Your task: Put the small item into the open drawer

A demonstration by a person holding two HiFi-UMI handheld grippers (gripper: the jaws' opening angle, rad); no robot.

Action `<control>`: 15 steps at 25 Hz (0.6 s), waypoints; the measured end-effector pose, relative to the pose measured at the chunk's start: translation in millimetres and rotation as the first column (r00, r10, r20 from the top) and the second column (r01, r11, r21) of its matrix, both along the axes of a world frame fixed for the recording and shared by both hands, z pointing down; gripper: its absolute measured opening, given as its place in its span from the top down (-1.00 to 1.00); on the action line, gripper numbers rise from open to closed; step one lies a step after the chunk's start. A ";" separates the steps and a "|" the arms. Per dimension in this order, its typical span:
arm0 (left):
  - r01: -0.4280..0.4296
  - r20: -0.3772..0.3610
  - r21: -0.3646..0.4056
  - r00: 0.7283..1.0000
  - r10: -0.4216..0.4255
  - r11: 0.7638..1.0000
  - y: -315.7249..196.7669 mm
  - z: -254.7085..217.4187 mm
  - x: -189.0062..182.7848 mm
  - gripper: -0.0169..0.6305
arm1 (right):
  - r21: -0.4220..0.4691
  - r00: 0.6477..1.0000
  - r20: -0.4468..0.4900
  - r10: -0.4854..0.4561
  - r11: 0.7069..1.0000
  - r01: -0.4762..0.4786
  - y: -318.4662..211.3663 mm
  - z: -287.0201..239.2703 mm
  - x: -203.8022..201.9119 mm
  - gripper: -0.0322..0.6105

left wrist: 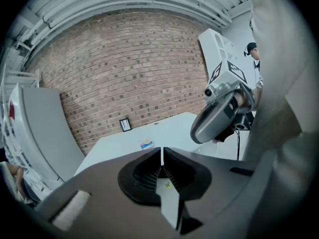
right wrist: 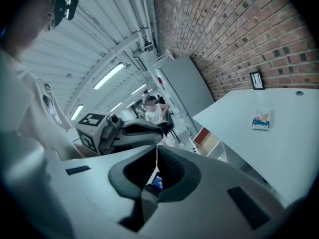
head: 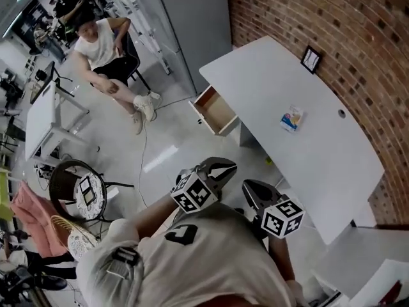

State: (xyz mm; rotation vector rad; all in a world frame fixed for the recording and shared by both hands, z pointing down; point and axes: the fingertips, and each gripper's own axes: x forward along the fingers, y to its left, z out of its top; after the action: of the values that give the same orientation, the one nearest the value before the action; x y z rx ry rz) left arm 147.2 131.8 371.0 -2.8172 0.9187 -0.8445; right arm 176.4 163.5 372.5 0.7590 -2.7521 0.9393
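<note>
The small item (head: 291, 118), a white, blue and orange packet, lies flat near the middle of the white table (head: 319, 158) by the brick wall. It also shows in the left gripper view as the packet (left wrist: 146, 144) and in the right gripper view as the packet (right wrist: 261, 120). The open drawer (head: 214, 110) sticks out from the table's far left end, wood-lined and empty; the right gripper view has the drawer (right wrist: 208, 140) too. My left gripper (head: 220, 166) and right gripper (head: 254, 190) hang side by side over the floor, well short of the table. Both the left gripper (left wrist: 162, 151) and the right gripper (right wrist: 157, 151) are shut and hold nothing.
A small framed picture (head: 311, 59) leans against the brick wall at the table's back. A cable hole (head: 341, 114) sits in the tabletop right of the packet. A person sits on a chair (head: 102, 43) across the floor. A round stool (head: 77, 187) stands at the left.
</note>
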 end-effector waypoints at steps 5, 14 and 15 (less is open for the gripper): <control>0.055 -0.015 -0.012 0.998 -0.056 0.998 0.6 -4.3 -27.2 0.90 | -0.014 0.998 0.004 -0.064 0.998 0.064 2.5 -3.8 -29.9 0.88; 0.027 -0.010 0.002 1.000 -0.027 1.000 -19.4 1.9 -33.0 0.90 | -0.041 0.999 -0.021 -0.033 0.999 0.032 -22.3 0.4 -31.1 0.88; 0.025 -0.012 0.006 1.000 -0.024 1.000 -23.1 2.7 -35.6 0.90 | -0.041 0.999 -0.027 -0.028 0.999 0.027 -25.4 1.3 -32.7 0.88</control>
State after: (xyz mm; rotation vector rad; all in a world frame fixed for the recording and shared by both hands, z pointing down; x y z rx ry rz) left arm 111.6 108.7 373.7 -2.8142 0.9577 -0.8273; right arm 143.7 138.1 373.8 0.7208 -2.7040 0.9686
